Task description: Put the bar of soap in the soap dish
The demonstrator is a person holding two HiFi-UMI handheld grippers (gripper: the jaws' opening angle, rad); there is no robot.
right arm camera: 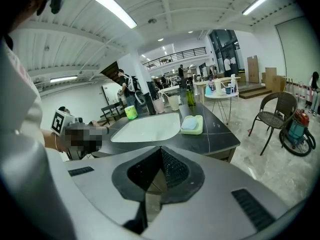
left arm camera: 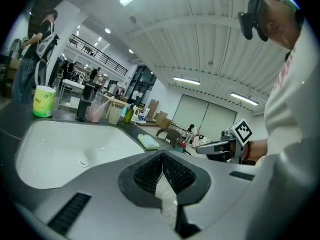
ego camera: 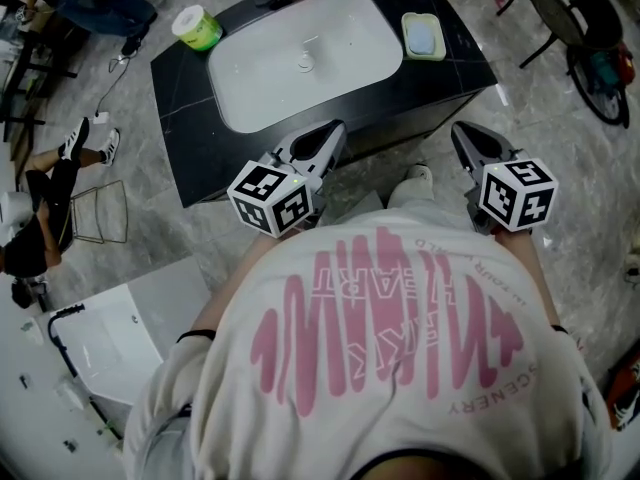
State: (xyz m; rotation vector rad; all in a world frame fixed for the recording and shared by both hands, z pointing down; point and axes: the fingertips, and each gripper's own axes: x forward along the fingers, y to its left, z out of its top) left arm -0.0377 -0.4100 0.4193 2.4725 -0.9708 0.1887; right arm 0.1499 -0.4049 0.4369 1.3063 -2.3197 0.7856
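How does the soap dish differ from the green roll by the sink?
The soap dish is flat and rectangular; the green roll is an upright cylinder. The soap dish holds a blue bar of soap; the green roll holds nothing. Both sit on the black counter.

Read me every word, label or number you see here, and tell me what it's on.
"HEART": shirt, pink print, upside down.
"SCENERY": same shirt, upside down.
Rest of the shirt print: too warped to read.
Green tub label: too small.
Left cube, right cube: patterns only, no text.
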